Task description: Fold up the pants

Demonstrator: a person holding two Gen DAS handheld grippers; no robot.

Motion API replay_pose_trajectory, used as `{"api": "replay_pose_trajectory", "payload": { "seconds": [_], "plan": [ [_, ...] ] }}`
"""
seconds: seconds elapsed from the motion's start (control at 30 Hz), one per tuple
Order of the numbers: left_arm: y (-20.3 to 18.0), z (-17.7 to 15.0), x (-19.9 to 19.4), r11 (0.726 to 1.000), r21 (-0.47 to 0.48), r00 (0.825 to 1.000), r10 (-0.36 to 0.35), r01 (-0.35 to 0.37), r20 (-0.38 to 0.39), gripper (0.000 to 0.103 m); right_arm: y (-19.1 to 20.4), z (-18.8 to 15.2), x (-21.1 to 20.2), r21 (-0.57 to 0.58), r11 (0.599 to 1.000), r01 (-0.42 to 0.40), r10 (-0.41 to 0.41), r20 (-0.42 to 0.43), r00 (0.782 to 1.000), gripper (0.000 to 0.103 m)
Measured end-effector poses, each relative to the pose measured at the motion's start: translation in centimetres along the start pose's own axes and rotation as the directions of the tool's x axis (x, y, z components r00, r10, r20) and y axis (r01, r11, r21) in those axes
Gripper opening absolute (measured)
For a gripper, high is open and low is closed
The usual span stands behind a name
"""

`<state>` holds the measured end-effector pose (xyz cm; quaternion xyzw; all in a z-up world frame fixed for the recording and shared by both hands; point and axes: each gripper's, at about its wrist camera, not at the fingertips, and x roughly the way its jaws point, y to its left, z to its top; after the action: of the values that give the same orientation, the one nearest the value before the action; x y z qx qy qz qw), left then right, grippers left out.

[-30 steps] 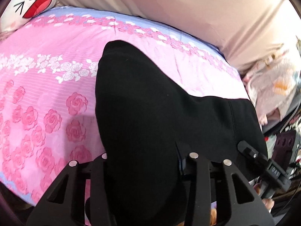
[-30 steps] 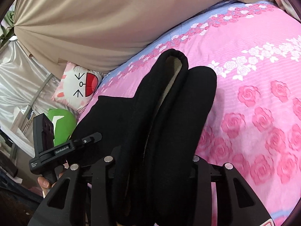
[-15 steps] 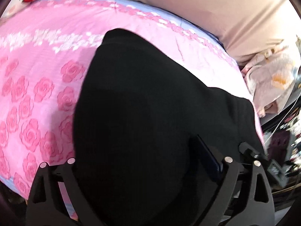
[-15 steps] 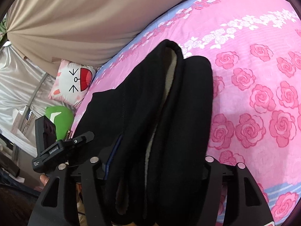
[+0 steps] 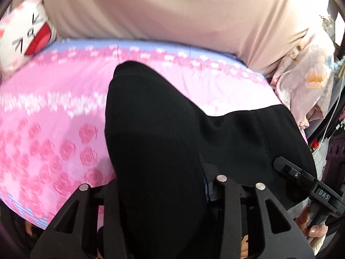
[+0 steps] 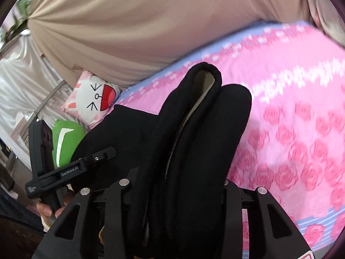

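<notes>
The black pants [image 5: 163,133] hang stretched between my two grippers above the pink rose bedsheet [image 5: 54,125]. My left gripper [image 5: 163,185] is shut on one bunched end of the pants, which drapes over its fingers. My right gripper [image 6: 172,185] is shut on the other end, where thick black folds with a pale lining [image 6: 194,116] rise between its jaws. The right gripper also shows at the lower right of the left wrist view [image 5: 301,181]. The left gripper shows at the lower left of the right wrist view [image 6: 71,170]. The fingertips are hidden by fabric.
A beige curtain [image 5: 172,10] hangs behind the bed. A white cat-face cushion [image 6: 92,99] and a green cushion [image 6: 66,138] lie at the bed's left end. A heap of pale clothes [image 5: 306,86] sits off the bed's right end.
Both grippers have lifted and tilted up, so more curtain shows. The left gripper's jaws, spread wide half a second ago, have closed back on the pants.
</notes>
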<state>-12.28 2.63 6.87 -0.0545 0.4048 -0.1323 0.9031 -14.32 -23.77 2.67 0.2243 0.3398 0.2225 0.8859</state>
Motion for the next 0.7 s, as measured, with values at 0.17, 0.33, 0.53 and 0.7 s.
{"api": "replay_pose_trajectory", "payload": {
  "seconds": [0.17, 0.33, 0.53, 0.7],
  "plan": [
    [-1.6, 2.5, -3.7, 0.999, 0.051, 0.994, 0.006, -0.012, 0.107, 0.038, 2.5, 2.2, -2.8, -0.065, 0.998, -0.008, 0.014, 0.082, 0.997, 0.038],
    [-3.0, 5.2, -7.0, 0.996, 0.09, 0.977, 0.005, -0.025, 0.215, 0.038, 5.1, 5.4, -5.5, -0.142, 0.99, -0.007, 0.033, 0.181, 0.983, 0.038],
    [-4.2, 9.0, -9.7, 0.99, 0.129, 0.944, 0.005, -0.051, 0.33, 0.038, 7.4, 9.2, -7.8, -0.212, 0.977, -0.003, 0.063, 0.277, 0.959, 0.038],
    [-4.6, 12.5, -11.8, 0.986, 0.153, 0.907, -0.004, -0.066, 0.42, 0.039, 9.3, 12.6, -8.9, -0.263, 0.965, -0.002, 0.095, 0.344, 0.934, 0.038]
  ]
}}
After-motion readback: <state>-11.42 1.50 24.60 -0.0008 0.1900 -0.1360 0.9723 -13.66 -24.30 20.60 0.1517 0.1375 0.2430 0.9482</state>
